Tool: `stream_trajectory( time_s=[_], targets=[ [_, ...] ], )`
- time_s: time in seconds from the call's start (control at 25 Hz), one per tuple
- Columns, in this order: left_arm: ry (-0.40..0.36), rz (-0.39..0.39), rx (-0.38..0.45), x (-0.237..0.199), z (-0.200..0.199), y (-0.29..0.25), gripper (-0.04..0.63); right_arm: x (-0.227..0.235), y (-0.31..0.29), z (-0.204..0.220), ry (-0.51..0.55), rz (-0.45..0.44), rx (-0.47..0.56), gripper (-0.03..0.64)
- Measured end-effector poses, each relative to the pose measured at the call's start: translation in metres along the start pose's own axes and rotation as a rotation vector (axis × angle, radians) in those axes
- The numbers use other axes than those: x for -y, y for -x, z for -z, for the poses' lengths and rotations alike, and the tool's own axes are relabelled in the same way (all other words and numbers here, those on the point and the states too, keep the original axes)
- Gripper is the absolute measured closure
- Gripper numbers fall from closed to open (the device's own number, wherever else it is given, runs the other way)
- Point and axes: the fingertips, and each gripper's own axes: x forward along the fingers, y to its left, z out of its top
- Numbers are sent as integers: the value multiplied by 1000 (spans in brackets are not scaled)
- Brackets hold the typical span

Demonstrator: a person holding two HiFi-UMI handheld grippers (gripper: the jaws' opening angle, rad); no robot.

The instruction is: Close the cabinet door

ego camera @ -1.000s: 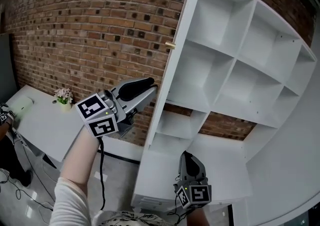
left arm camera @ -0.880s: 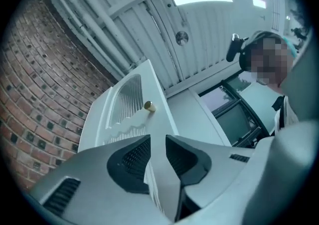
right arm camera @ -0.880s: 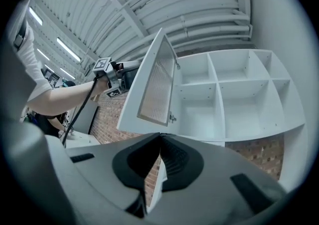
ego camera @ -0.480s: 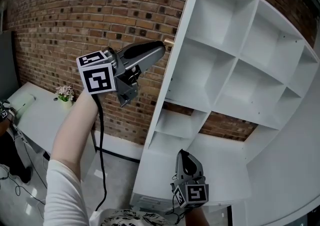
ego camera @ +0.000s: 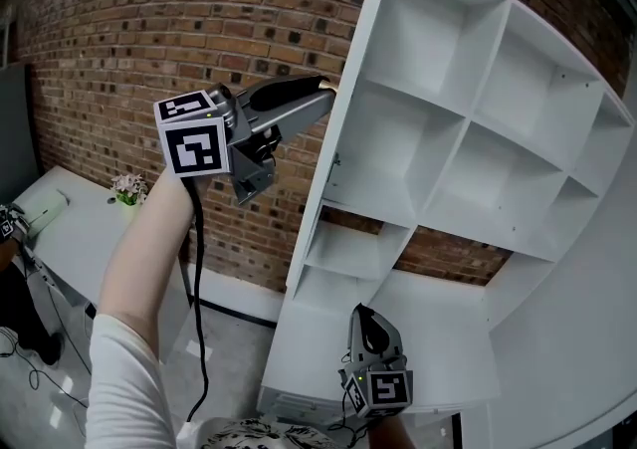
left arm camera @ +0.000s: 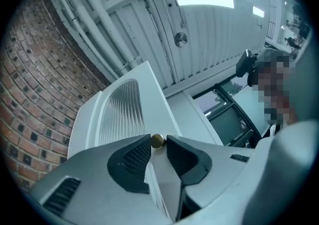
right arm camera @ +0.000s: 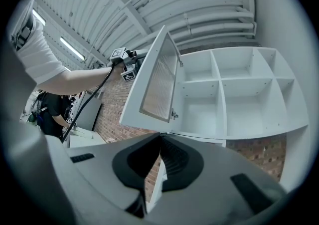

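The cabinet door stands open, almost at a right angle to the white cabinet. From the head view I see it nearly edge-on, as a long narrow strip that runs from top to bottom with a lean. Its outer face looks toward the brick wall, and the empty compartments lie on its other side.

The left gripper is raised to the upper part of this door. Its tips are at the small brass knob on the outer face. In the left gripper view the jaws are apart and have just been opening. The knob sits between the two tips, closer to one pad, but I do not see it squeezed.

The right gripper hangs low, near the lower white unit and well apart from the door. Its tips are together and nothing is between them.

So the left hand is clearly the nearer one. It stands on the wall side of the door, and the cabinet lies beyond the panel from it. I think the coming move is a swing of the door toward the shelves, around the hinges on the cabinet's side. Because the grip on the knob looks loose, the tips could slip off this small round thing.
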Motion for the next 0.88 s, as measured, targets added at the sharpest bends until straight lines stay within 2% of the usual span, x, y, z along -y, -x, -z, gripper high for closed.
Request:
stream_trajectory(
  time_s=[0.32,0.56,0.72,0.88],
  targets=[
    [-94,-14,-65,4,1,-7,486,8,8,5,0,-3,-4,609],
    [-179,-70,-89,15,5,-25,486,14,16,10,-8,-9,-14,609],
    [-185,-109,-81,24,14,-42,486,23,26,16,-20,-9,-21,609],
    [-154,-143,-106,32,25,-66,489,40,41,22,-6,-10,-40,609]
  ],
)
